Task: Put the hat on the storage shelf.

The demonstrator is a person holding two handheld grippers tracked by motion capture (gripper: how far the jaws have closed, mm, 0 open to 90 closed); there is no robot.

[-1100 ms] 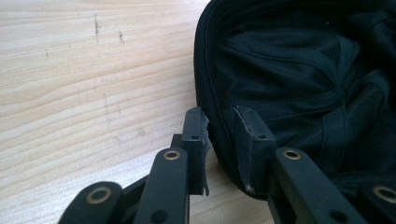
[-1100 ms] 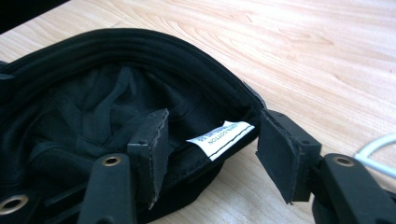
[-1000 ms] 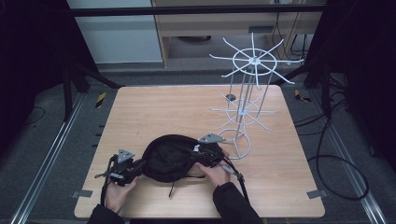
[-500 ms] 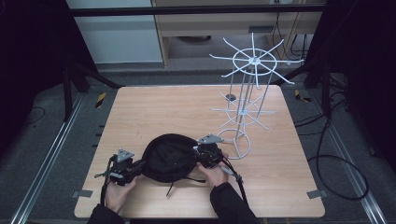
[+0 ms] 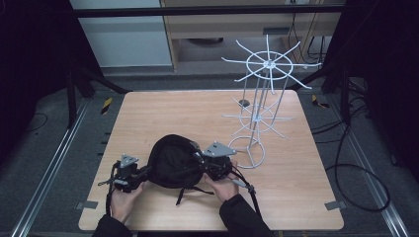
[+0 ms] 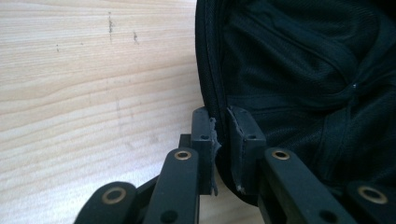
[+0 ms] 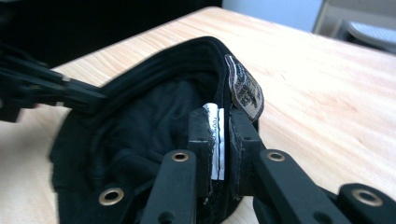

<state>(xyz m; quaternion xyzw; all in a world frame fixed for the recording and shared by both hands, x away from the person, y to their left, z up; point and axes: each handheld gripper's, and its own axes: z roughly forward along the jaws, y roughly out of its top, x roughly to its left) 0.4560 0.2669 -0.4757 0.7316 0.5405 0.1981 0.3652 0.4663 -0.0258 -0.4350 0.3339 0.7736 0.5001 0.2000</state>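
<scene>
High view: black bag (image 5: 170, 160) on table (image 5: 197, 118), left gripper (image 5: 129, 173) and right gripper (image 5: 213, 160) clamped on its rim

Legible text: none confirmed. The white sewn-in label (image 7: 215, 140) inside the black cap (image 7: 140, 140) carries small dark print, too fine to read. The patterned tag (image 7: 245, 91) on the cap's rim bears blurred markings, undecipherable.
</scene>
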